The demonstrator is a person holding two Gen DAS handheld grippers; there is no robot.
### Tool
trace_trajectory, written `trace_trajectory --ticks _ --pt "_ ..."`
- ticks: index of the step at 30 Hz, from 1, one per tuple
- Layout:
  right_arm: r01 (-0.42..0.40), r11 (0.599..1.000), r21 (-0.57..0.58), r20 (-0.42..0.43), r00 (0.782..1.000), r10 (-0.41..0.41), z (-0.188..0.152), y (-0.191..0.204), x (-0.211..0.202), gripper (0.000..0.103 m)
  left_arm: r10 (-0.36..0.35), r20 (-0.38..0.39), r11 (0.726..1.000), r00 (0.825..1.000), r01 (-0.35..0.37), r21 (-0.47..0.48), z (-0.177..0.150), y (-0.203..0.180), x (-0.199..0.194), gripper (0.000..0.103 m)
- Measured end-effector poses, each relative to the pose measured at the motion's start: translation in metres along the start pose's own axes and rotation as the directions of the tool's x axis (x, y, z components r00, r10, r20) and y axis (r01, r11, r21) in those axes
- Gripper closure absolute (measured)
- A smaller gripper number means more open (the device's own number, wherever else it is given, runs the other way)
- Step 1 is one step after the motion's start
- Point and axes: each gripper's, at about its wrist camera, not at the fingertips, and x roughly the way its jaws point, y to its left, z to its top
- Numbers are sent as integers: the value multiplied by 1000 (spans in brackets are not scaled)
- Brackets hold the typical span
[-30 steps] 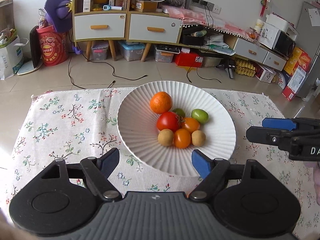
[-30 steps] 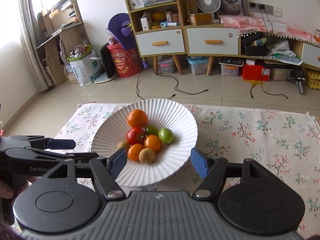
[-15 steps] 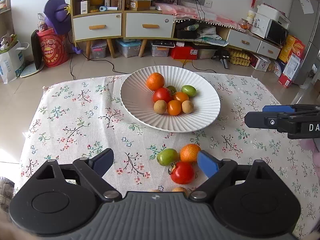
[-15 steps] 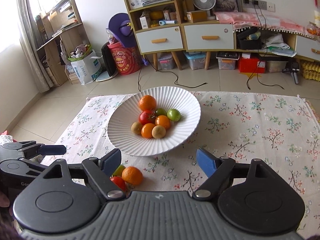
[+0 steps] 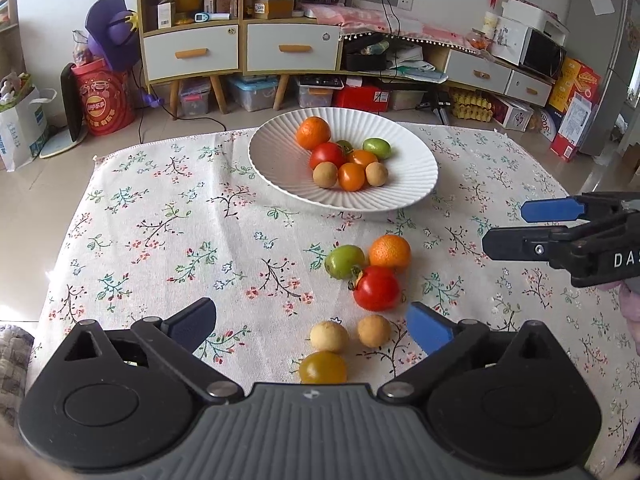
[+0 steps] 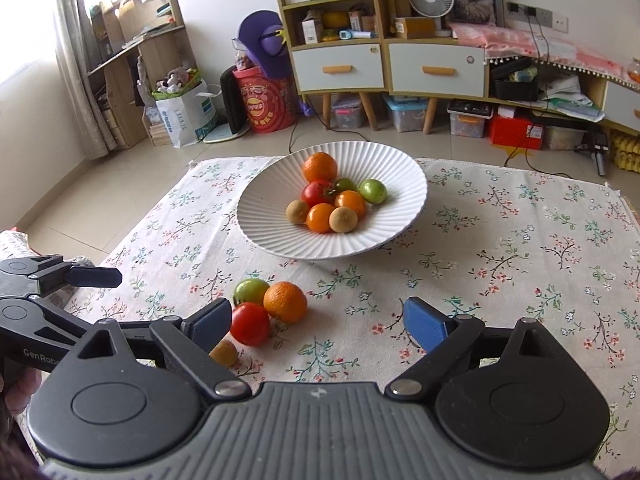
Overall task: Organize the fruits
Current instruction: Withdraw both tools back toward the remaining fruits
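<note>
A white ribbed plate [image 5: 272,168] [image 6: 400,216] at the far middle of the table holds several fruits, among them an orange [image 5: 313,133] and a red tomato [image 5: 327,155]. Loose on the cloth nearer me lie an orange [image 5: 389,253] [image 6: 285,302], a green tomato [image 5: 344,261] [image 6: 250,291], a red tomato [image 5: 377,288] [image 6: 250,324], two small brown fruits [image 5: 329,336] [image 5: 373,331] and a yellow tomato [image 5: 322,367]. My left gripper [image 5: 311,326] is open and empty, just behind the loose fruits. My right gripper [image 6: 318,322] is open and empty, right of them.
The table carries a floral cloth [image 5: 160,232]. Behind it are the tiled floor, a drawer cabinet [image 5: 240,48], a red bucket [image 5: 102,98] and boxes. The right gripper shows at the right edge of the left wrist view [image 5: 560,232]; the left gripper shows at left in the right wrist view [image 6: 60,292].
Both grippers have pulled back and up from the plate. The loose fruits on the near cloth have come into view. Both stay open.
</note>
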Motion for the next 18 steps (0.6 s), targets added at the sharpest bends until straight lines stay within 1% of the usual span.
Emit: trace_trajectory --ticks 5,9,18 --pt "-3 1000 -27 11 1000 3 -12 7 0 8 -3 -11 1000 1000 3 13 -10 3 -2 5" --pt "5 997 -76 -8 1000 -5 -24 15 5 7 8 -24 999 1000 -7 42 -20 6 -1 5" --pt "7 992 -125 -43 999 -12 -36 27 12 7 48 -64 994 997 -41 96 -45 12 8 5"
